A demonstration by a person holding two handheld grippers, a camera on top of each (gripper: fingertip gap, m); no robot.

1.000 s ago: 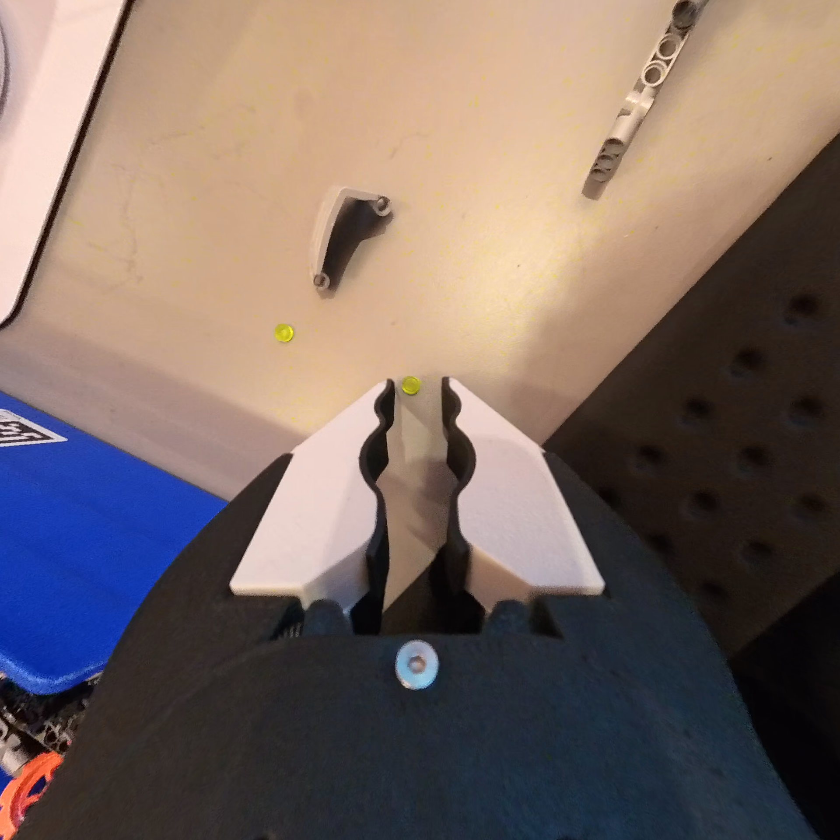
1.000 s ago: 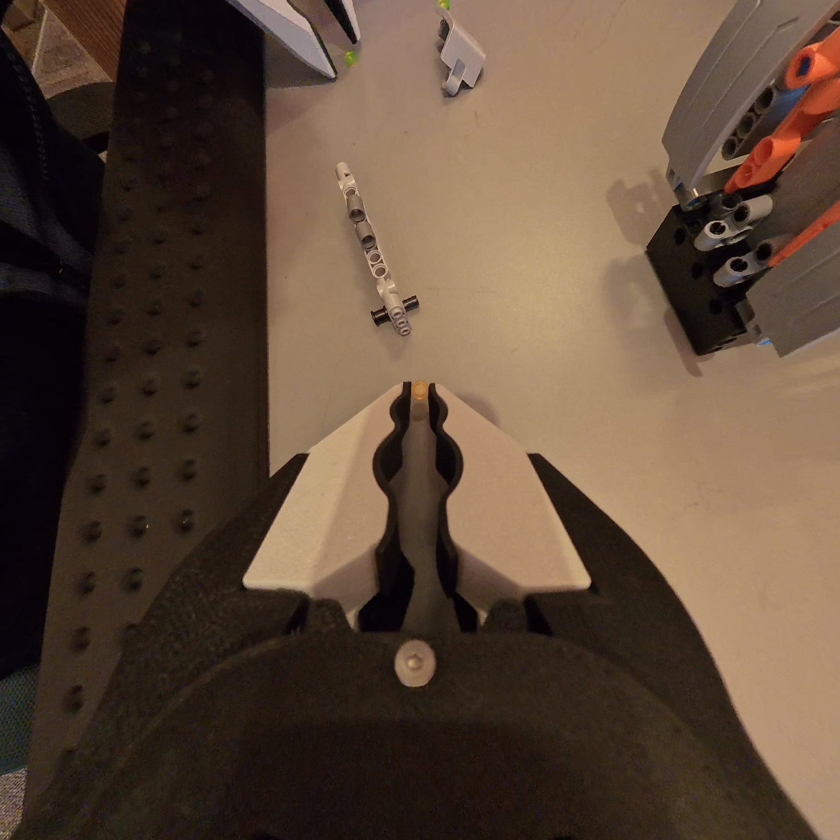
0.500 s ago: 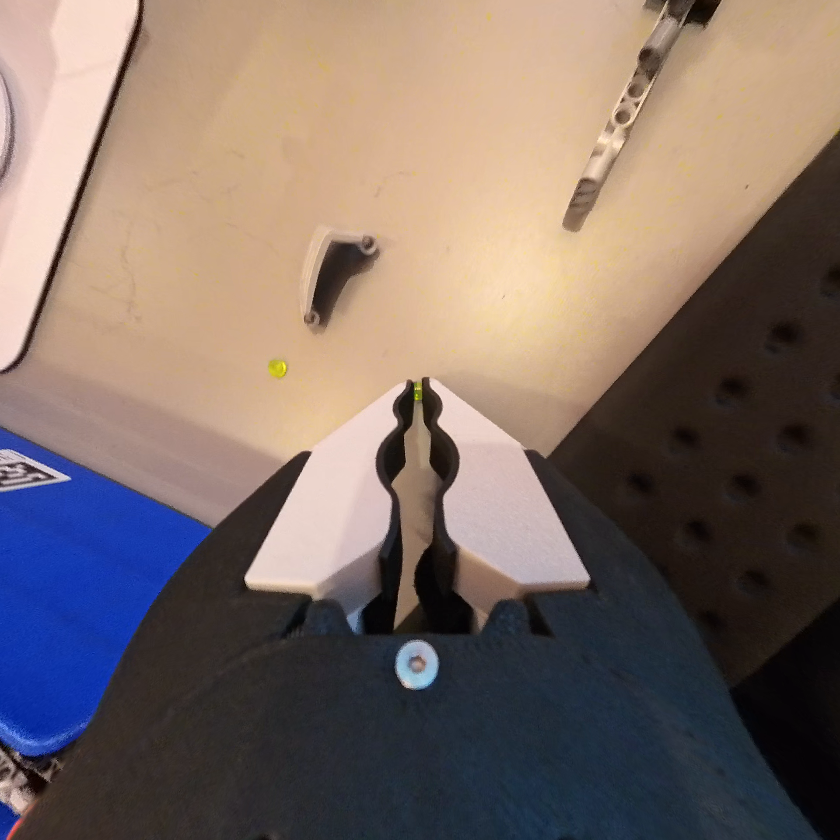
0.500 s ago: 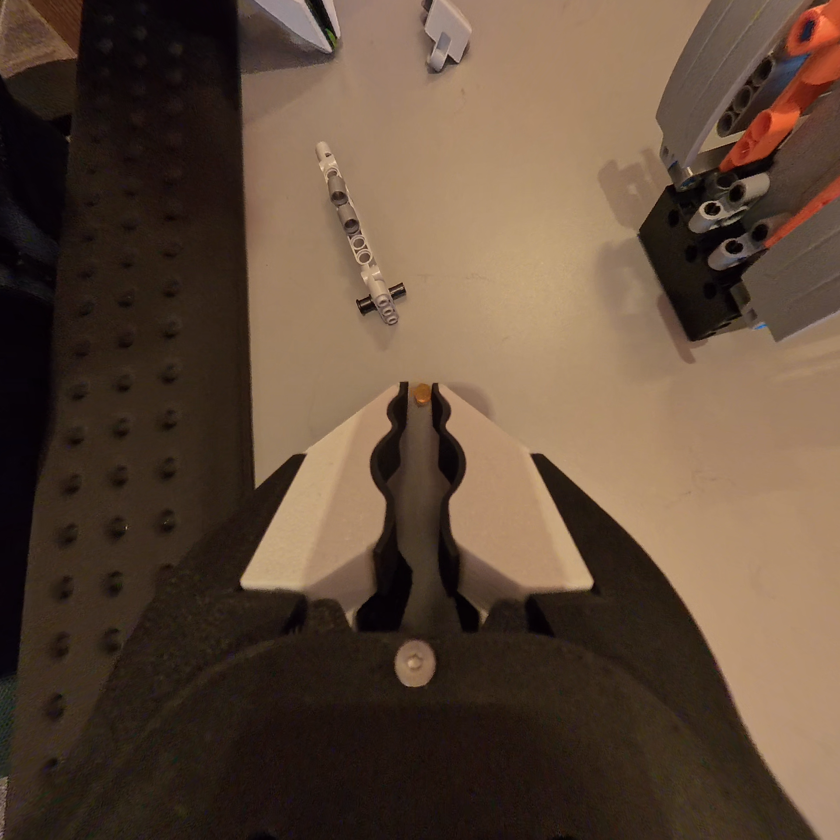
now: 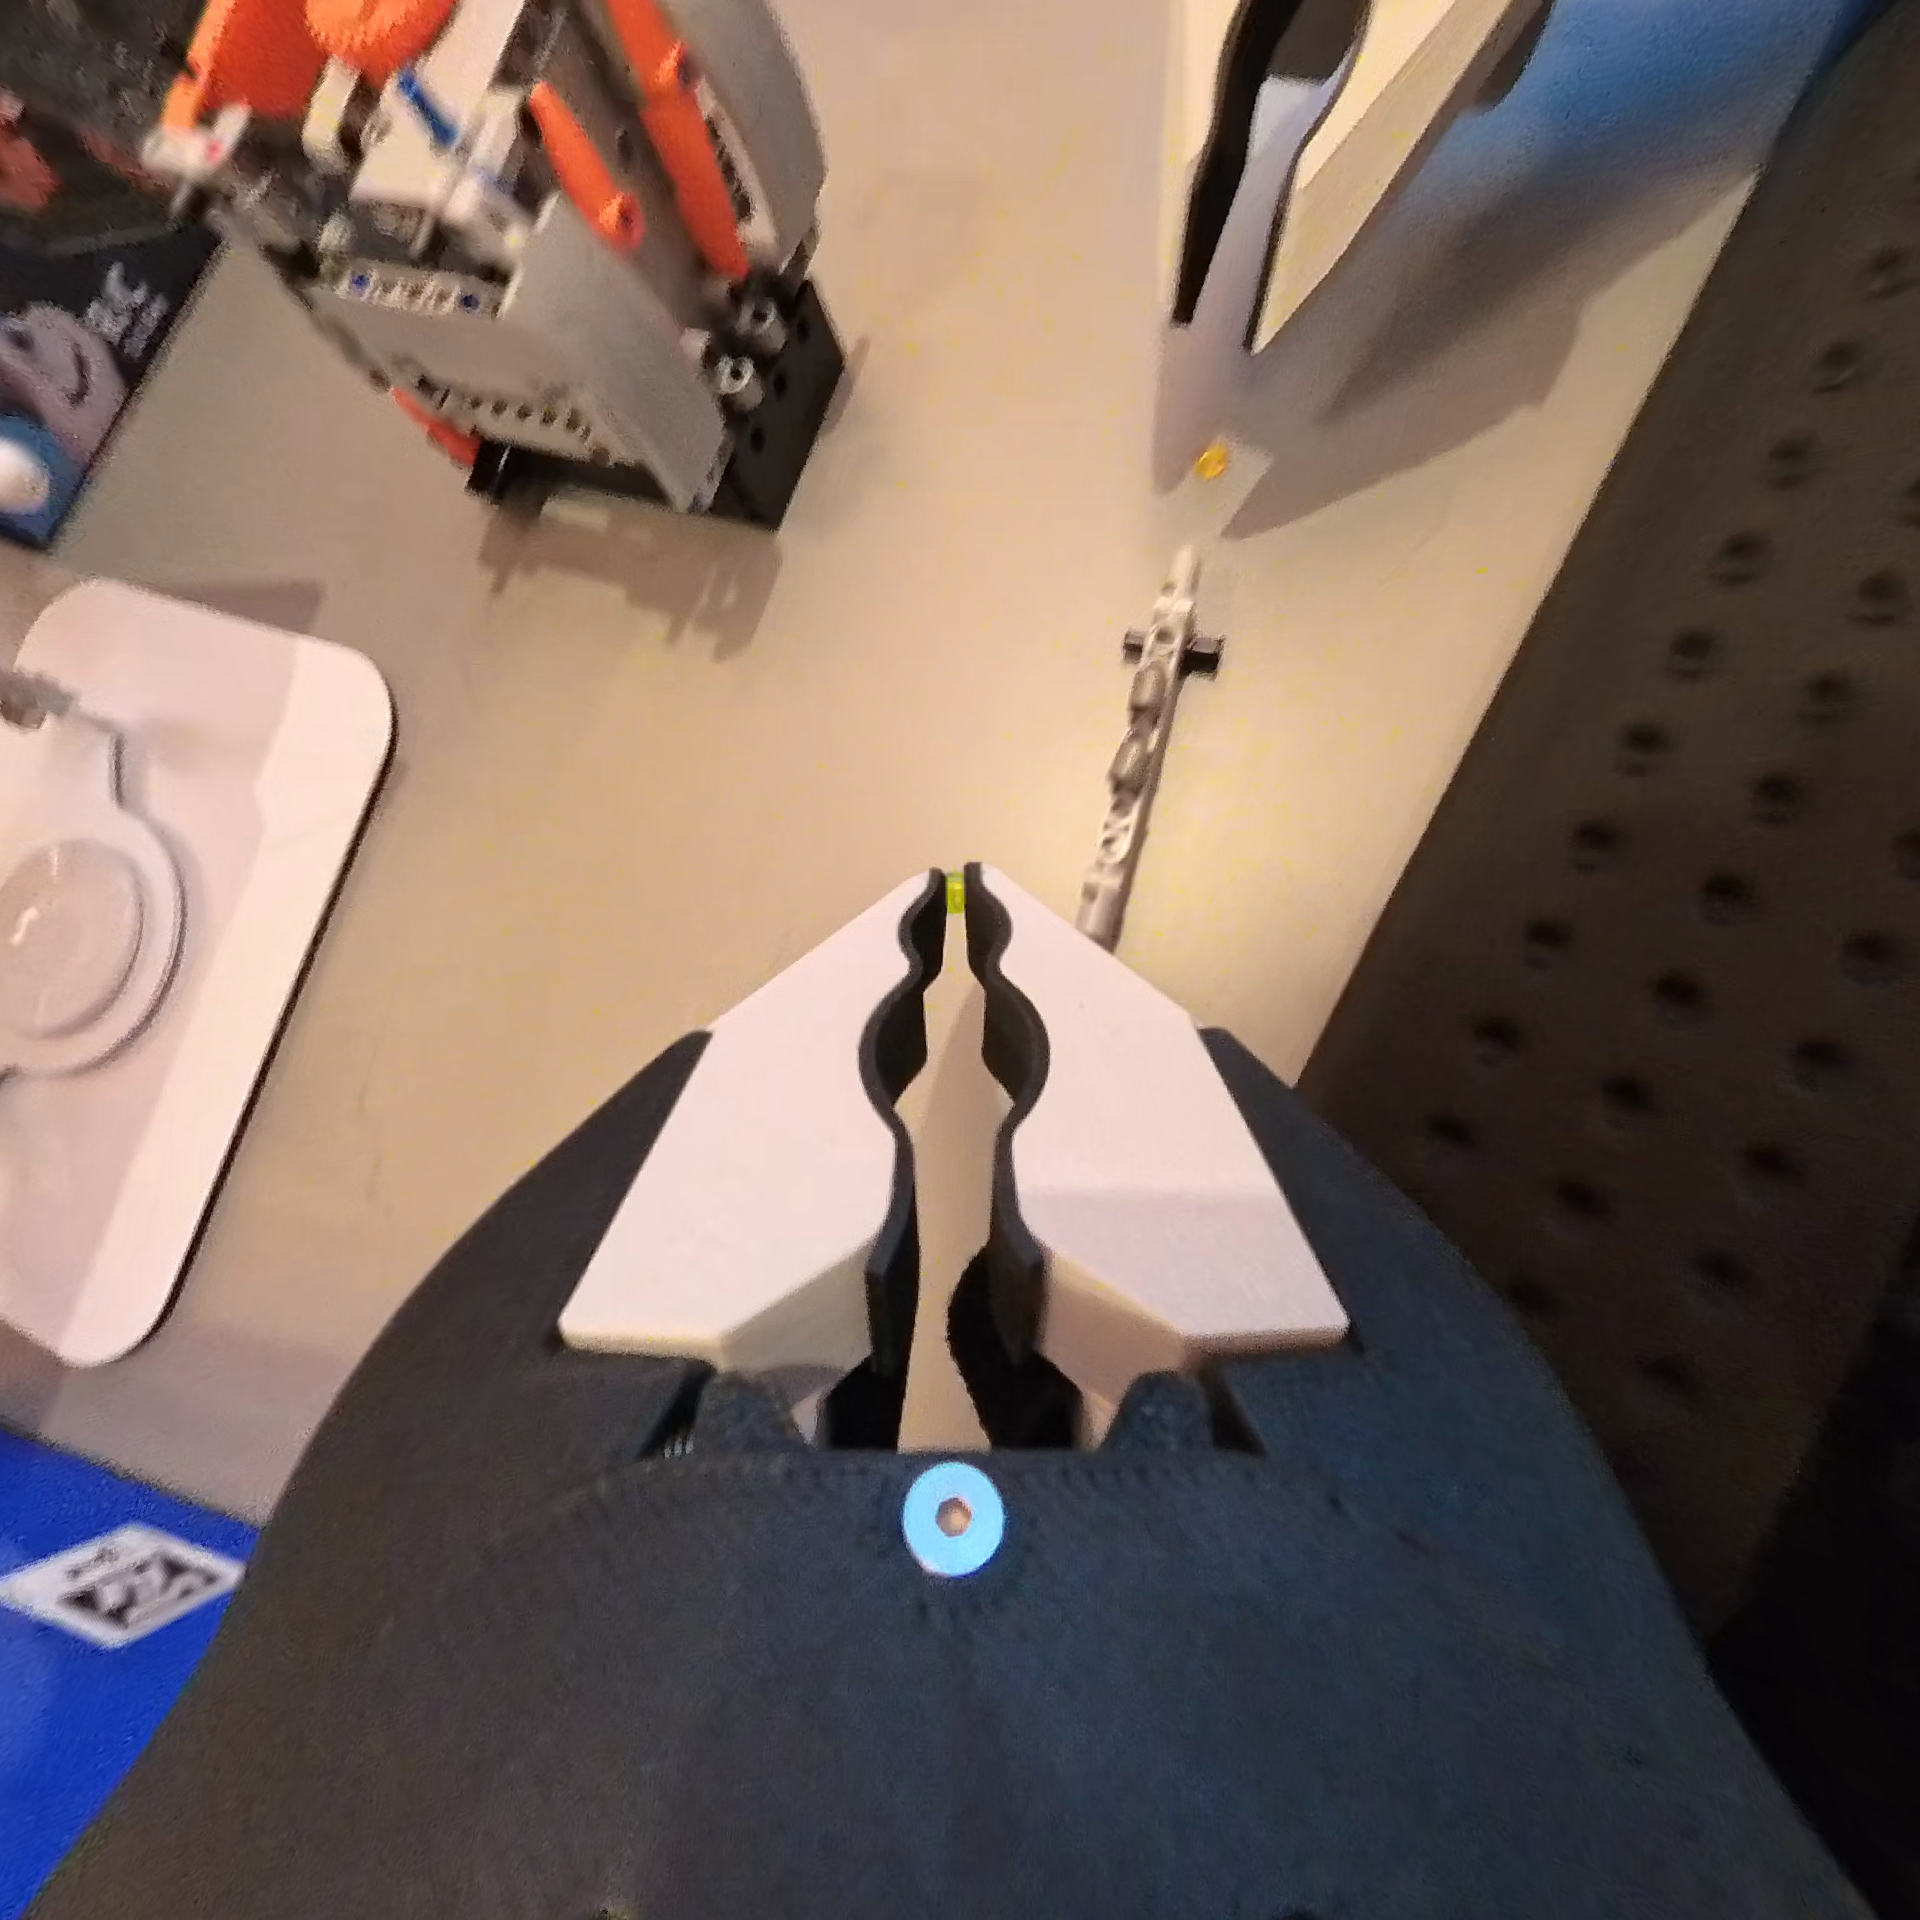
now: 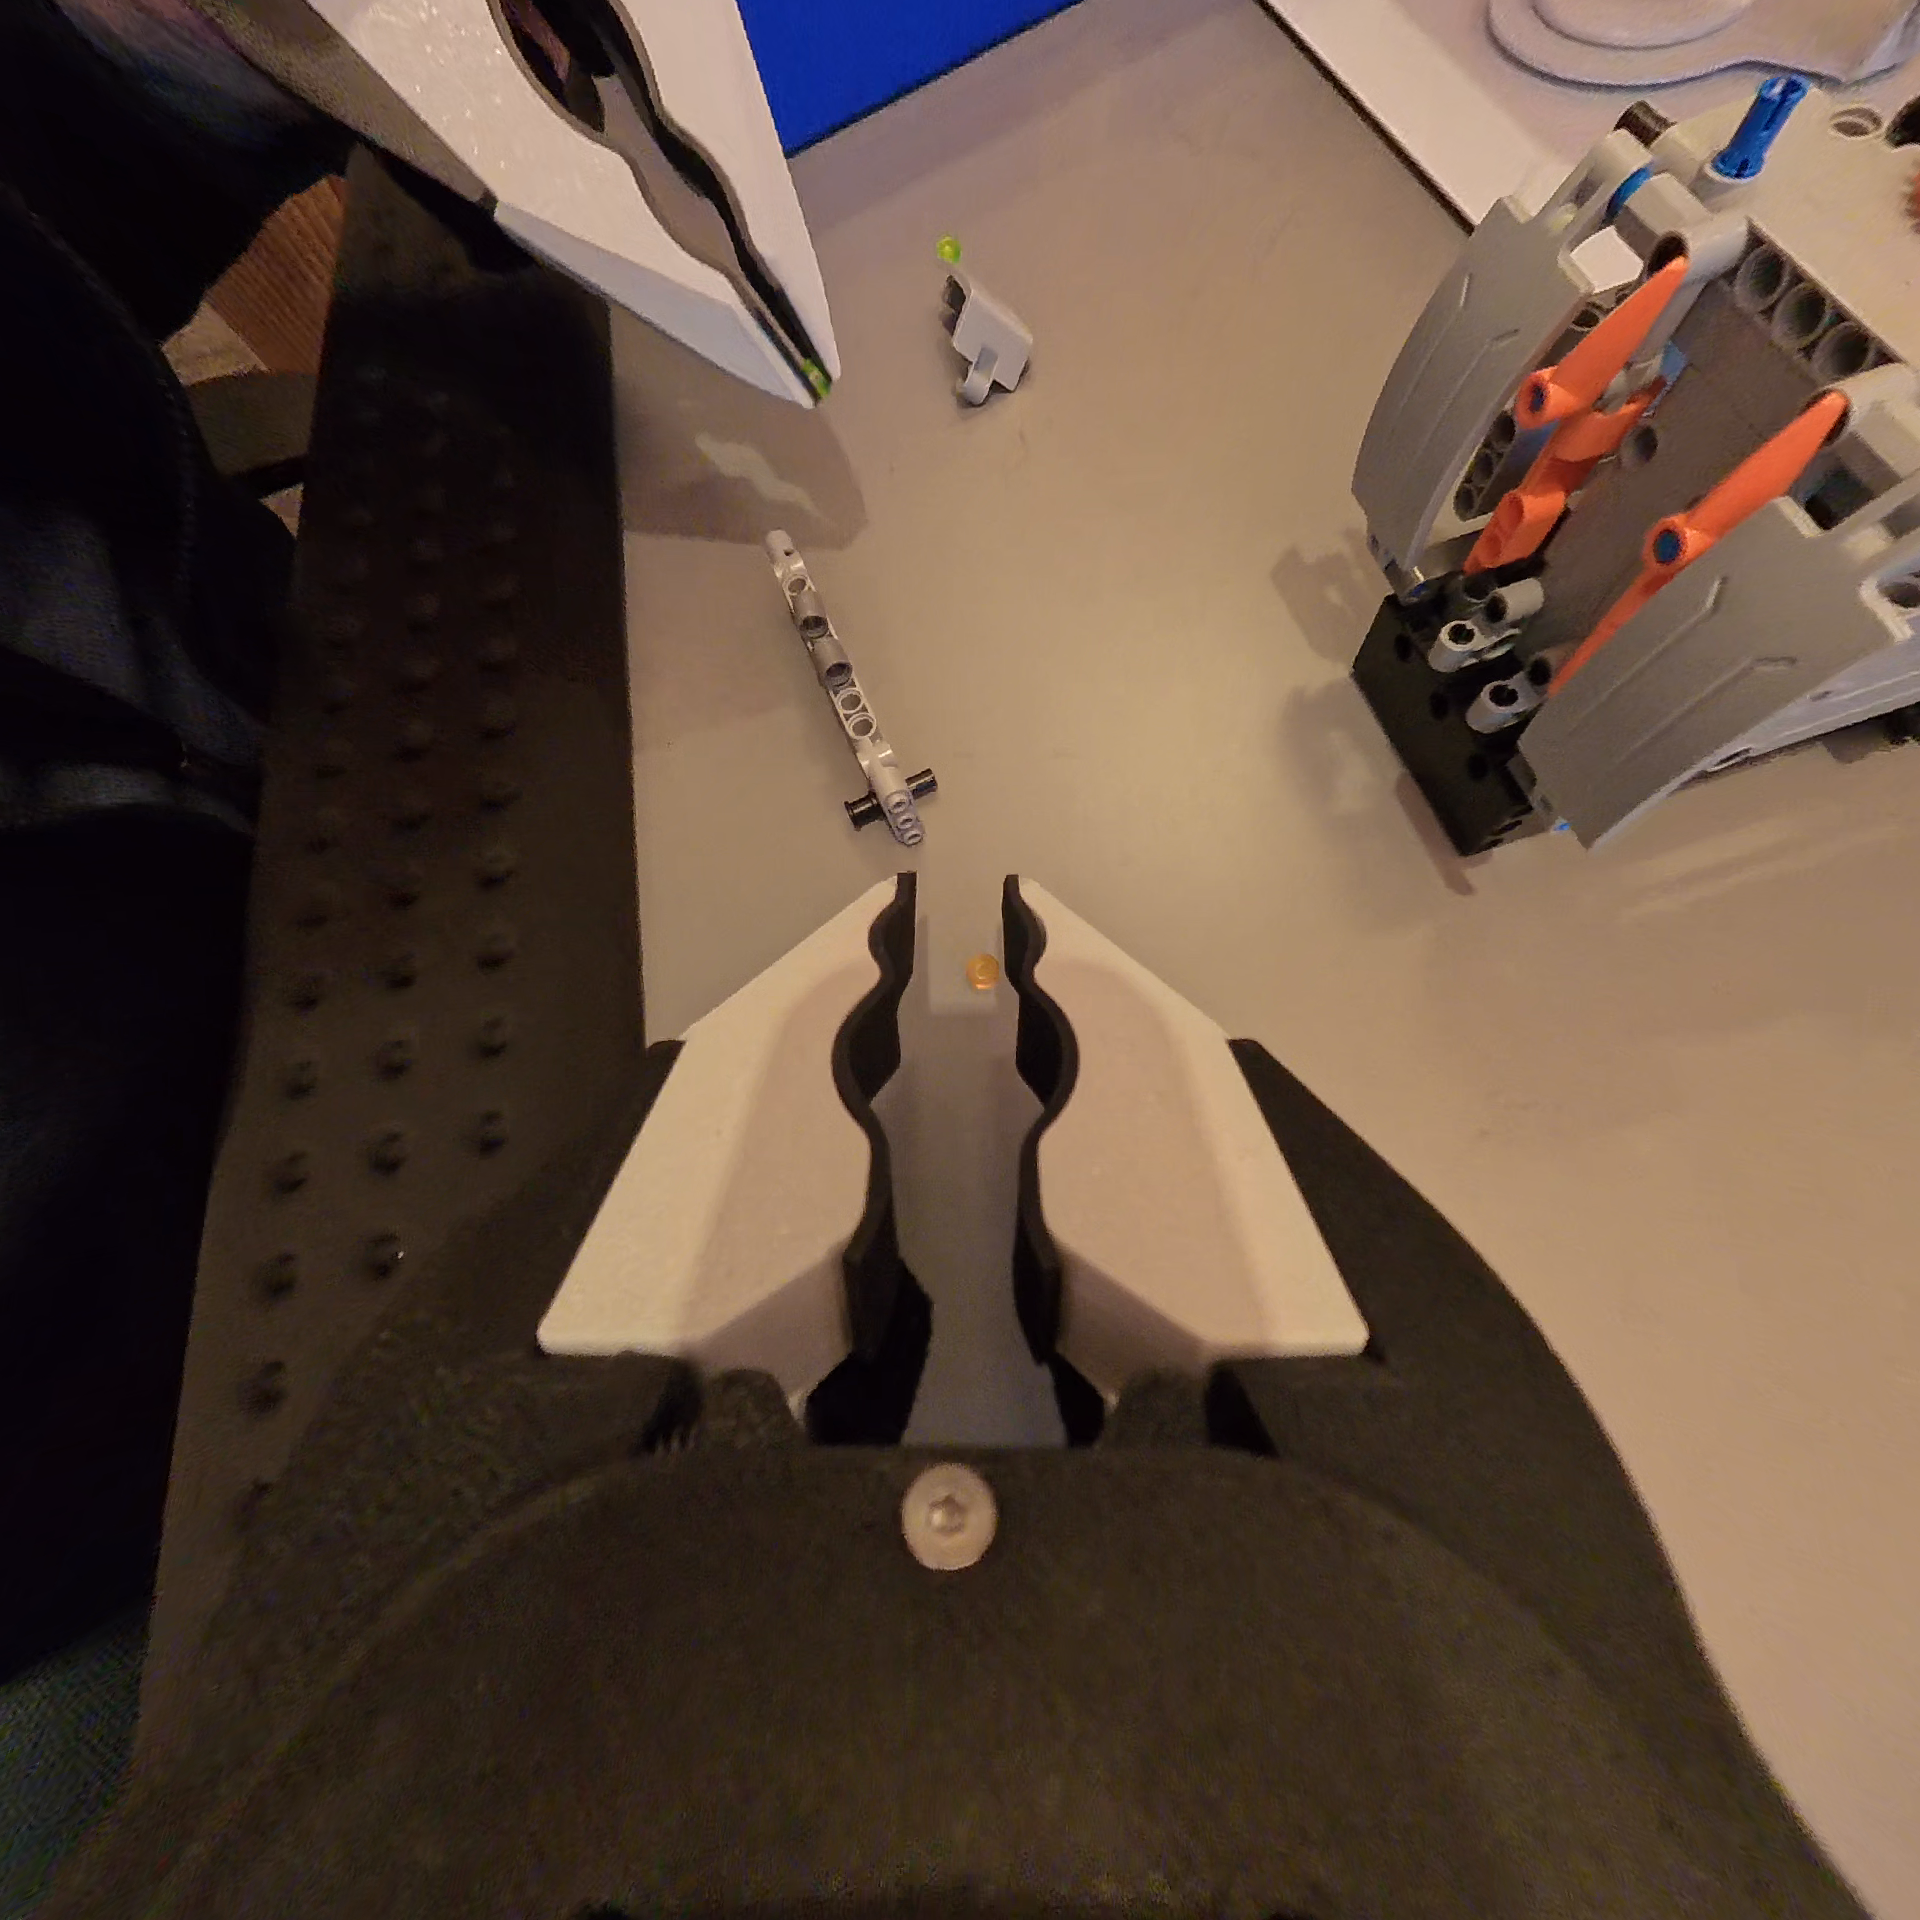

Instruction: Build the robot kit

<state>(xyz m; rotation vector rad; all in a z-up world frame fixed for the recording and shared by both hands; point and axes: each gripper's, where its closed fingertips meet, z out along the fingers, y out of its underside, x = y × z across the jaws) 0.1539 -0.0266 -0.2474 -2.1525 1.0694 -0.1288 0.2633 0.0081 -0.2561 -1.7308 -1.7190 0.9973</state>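
Between the left tool [image 5: 954, 891] tips sits a round yellow-green stud [image 5: 954, 894].

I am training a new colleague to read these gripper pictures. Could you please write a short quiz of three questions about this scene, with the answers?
1. True or false: the left gripper is shut on a small yellow-green stud.
2. Where is the orange stud? A) pinched at the right gripper's tips; B) on the table between its open fingers; C) on the brick model.
3. Fill in: the long grey beam has a black ___ through its near end.

Key
1. True.
2. B; it lies apart from both fingers.
3. Pin.
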